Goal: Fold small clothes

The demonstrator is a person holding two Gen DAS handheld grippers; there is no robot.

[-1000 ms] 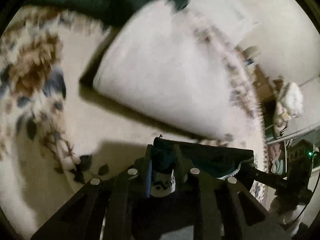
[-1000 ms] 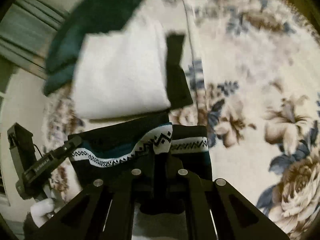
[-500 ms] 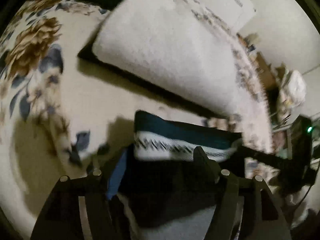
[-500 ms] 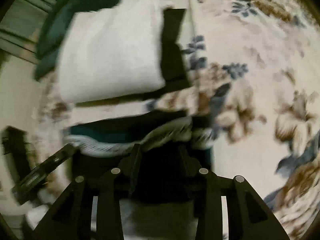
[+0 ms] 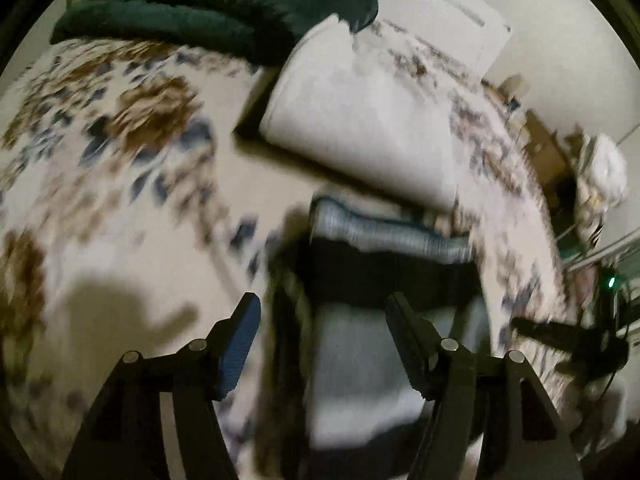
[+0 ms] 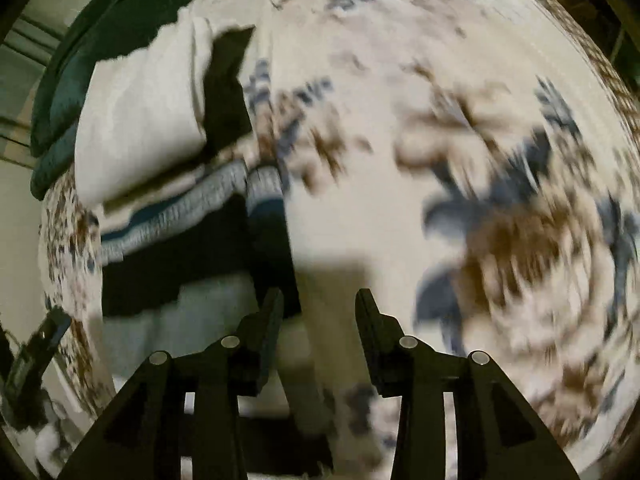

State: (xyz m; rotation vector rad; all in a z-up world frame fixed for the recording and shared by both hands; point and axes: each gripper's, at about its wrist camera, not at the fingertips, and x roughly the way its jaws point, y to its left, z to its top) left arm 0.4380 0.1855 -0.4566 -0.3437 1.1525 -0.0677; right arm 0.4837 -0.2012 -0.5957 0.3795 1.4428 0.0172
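Observation:
A small black garment (image 5: 384, 272) with a white-and-teal patterned band and a grey lower part lies flat on the floral bedspread (image 5: 100, 200). My left gripper (image 5: 322, 316) hangs open above it, and the pads touch nothing. In the right wrist view the same garment (image 6: 172, 256) lies to the left. My right gripper (image 6: 320, 308) is over its right edge with its jaws opening. Only bedspread (image 6: 440, 120) and shadow show between them. Both views are blurred by motion.
A folded white cloth (image 5: 360, 120) (image 6: 140, 120) lies just beyond the garment on a black piece (image 6: 224, 92). Behind it sits a dark green blanket (image 5: 224, 4) (image 6: 80, 60). The bed's edge and room clutter (image 5: 600, 168) are at the right.
Both grippers were shut on the garment's folded edge; they have let go and opened. The garment now lies on the bedspread, and both grippers have drawn away from it.

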